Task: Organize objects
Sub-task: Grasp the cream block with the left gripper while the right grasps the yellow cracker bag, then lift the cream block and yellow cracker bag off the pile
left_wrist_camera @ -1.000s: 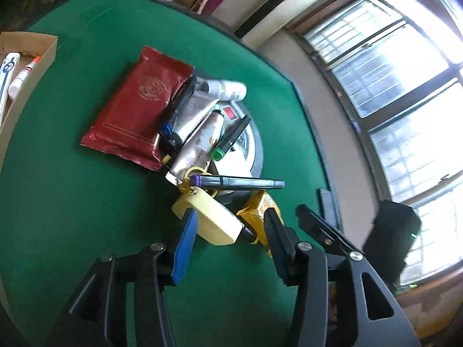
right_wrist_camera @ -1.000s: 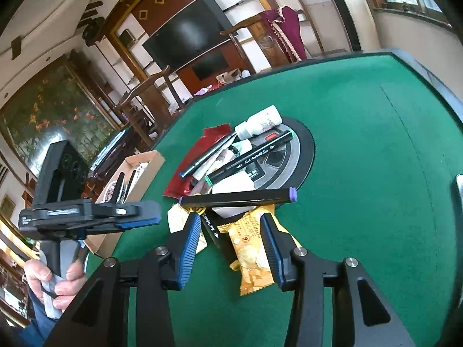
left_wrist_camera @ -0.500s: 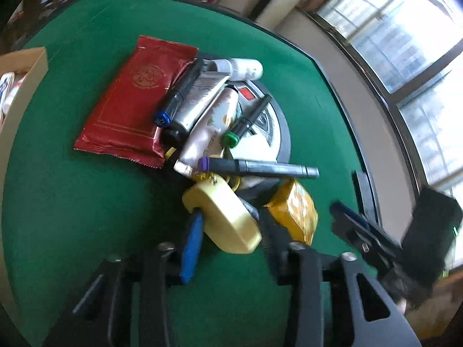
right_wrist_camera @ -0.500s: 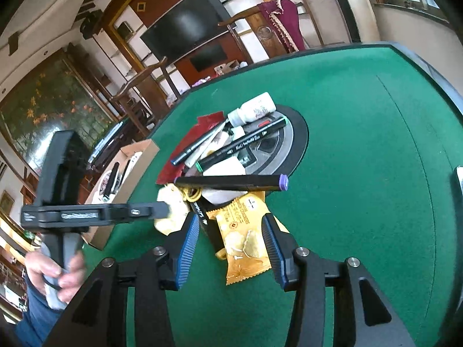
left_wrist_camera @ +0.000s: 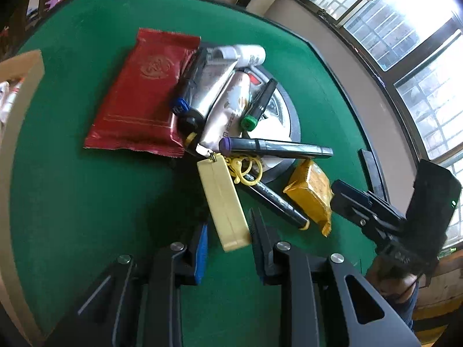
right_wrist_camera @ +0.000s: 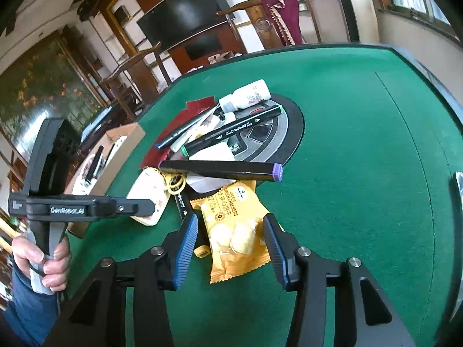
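Nearest to me, my left gripper [left_wrist_camera: 228,241] has just been closing, and its jaws now stand narrow around the near end of the cream keychain tag [left_wrist_camera: 224,204]. From the left wrist view the tag fills most of the gap. I cannot tell whether the pads are pressing on it yet, though the right wrist view shows a finger lying right against the tag's side. I judge the step in hand to be picking this tag out of the pile.

My right gripper [right_wrist_camera: 230,244] stands half wide, its pads clear on either side of the orange cracker packet [right_wrist_camera: 234,225], which lies flat on the green table [right_wrist_camera: 361,144] just beside the tag.

Just beyond the tag, its yellow clasp rings [left_wrist_camera: 246,170] rest over a black marker [left_wrist_camera: 275,199]. Farther on from the tag, a purple-capped marker [left_wrist_camera: 275,147] lies across the heap. Behind it are a green-capped marker [left_wrist_camera: 259,104], two squeeze tubes, a red pouch [left_wrist_camera: 144,95] and a white bottle [left_wrist_camera: 246,53], partly resting on a round dark disc [left_wrist_camera: 292,115]. Well off from the tag, at the table's left edge, is the cardboard box [right_wrist_camera: 127,138], already holding a few things.

Next I would firm up the left grip, then lift slowly so the rings slip off the marker without dragging it, and carry the tag towards the box, which I take to be the destination.
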`<state>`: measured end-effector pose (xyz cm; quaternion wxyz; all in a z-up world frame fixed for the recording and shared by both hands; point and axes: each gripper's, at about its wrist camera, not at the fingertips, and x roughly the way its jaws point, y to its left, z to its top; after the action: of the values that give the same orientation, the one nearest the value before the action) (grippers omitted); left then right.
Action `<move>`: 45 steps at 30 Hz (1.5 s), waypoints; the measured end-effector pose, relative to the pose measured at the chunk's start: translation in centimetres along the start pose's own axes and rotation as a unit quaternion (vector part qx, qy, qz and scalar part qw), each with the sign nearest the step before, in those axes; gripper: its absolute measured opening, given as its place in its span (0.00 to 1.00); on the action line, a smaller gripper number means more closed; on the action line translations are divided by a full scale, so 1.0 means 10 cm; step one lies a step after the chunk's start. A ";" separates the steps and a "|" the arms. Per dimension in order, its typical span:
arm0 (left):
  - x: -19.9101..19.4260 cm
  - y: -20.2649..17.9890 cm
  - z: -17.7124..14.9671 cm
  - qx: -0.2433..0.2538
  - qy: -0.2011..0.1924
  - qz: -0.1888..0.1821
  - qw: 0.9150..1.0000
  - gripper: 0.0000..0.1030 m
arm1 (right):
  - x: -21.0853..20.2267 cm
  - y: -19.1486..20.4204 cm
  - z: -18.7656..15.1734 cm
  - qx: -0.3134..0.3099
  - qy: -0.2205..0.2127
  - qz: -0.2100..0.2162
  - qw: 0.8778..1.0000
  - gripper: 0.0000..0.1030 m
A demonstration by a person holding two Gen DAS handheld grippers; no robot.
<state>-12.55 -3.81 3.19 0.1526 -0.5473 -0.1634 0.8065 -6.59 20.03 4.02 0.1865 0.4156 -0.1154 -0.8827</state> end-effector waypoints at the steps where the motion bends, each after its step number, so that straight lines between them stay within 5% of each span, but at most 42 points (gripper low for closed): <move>1: 0.03 0.01 0.00 -0.004 -0.001 -0.001 1.000 0.24 | 0.01 0.02 0.00 -0.007 0.000 -0.005 1.000 0.50; 7: 0.05 0.17 0.00 -0.018 -0.026 -0.031 0.999 0.20 | 0.08 0.04 0.00 -0.034 0.004 -0.028 0.999 0.54; 16: 0.01 0.17 -0.05 0.027 -0.023 -0.034 0.999 0.20 | 0.29 0.15 0.00 -0.081 0.025 -0.056 0.995 0.65; 22: 0.01 0.15 -0.07 0.049 -0.039 -0.031 0.998 0.19 | 0.28 0.22 -0.04 -0.090 0.022 -0.071 0.993 0.50; 25: -0.08 0.09 -0.10 0.070 -0.065 -0.012 0.995 0.19 | 0.21 0.28 -0.07 -0.078 0.015 -0.060 0.995 0.50; 33: -0.52 0.06 -0.11 0.091 -0.144 -0.030 0.985 0.19 | -0.11 0.55 -0.01 -0.059 -0.063 -0.013 0.996 0.50; 45: -0.25 0.07 -0.10 0.097 -0.100 -0.013 0.990 0.19 | 0.03 0.52 0.02 -0.030 -0.048 0.005 0.998 0.50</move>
<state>-10.81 -5.44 4.60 0.1979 -0.4443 -0.1062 0.8673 -5.70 15.26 5.79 0.1978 0.3666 -0.0999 -0.9036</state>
